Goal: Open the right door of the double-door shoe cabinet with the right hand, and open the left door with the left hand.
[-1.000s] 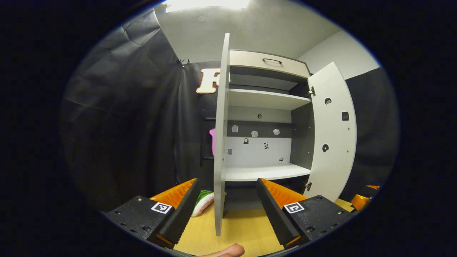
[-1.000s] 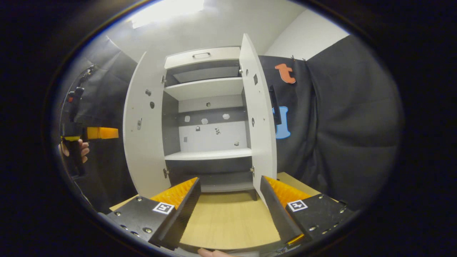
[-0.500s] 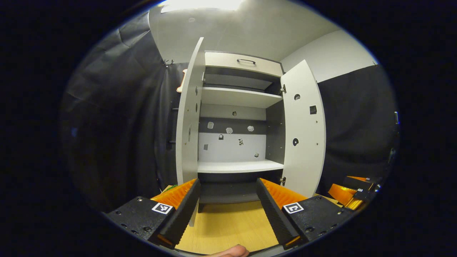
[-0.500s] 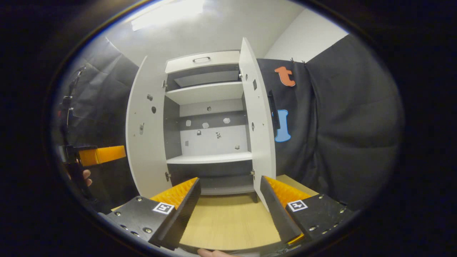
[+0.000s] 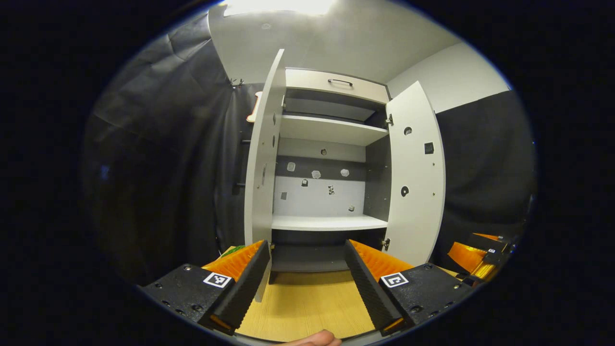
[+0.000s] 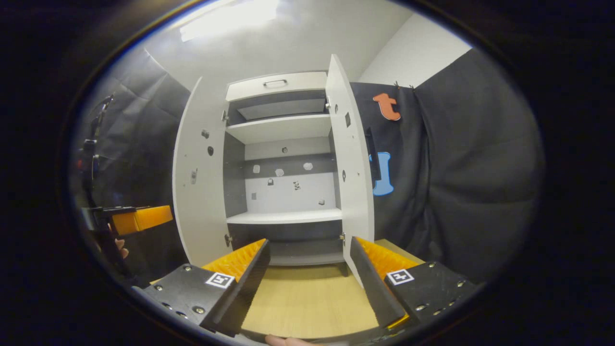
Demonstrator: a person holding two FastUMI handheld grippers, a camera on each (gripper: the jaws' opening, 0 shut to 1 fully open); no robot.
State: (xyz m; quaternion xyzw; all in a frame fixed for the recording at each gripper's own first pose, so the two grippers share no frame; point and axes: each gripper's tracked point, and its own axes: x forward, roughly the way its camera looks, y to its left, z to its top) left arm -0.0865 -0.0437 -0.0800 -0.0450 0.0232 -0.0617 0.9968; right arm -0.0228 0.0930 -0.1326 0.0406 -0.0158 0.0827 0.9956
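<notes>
A: Where does the shoe cabinet (image 5: 329, 192) stand?

B: Straight ahead of both cameras, on a light wooden table (image 5: 307, 307). The left door (image 5: 262, 168) and the right door (image 5: 415, 178) both stand swung wide, so the shelves (image 5: 329, 222) inside show bare, with a drawer (image 5: 336, 84) and its handle closed across the top.

A: And the left gripper (image 5: 305, 274)?

B: Its fingers are spread apart with nothing between them, low in front of the cabinet's foot and clear of both doors. A fingertip of the holding hand (image 5: 314, 339) peeks in at the bottom edge.

A: What does the right gripper view add?

B: The same cabinet (image 6: 283, 168) from the other side: its left door (image 6: 199, 178) faces the camera broadly, while the right door (image 6: 350, 163) is seen nearly edge-on. The right gripper (image 6: 310, 274) also has its fingers parted and empty, above the table (image 6: 307, 302). Far left in that view the left gripper (image 6: 137, 218) appears off to the side, held by a hand (image 6: 120, 247), well apart from the left door.

A: And the reverse?

B: In the left gripper view the right gripper (image 5: 478, 257) sits low at the right edge, beside the right door, partly cut off. Something green (image 5: 233, 251) lies behind the left finger, too hidden to identify.
</notes>
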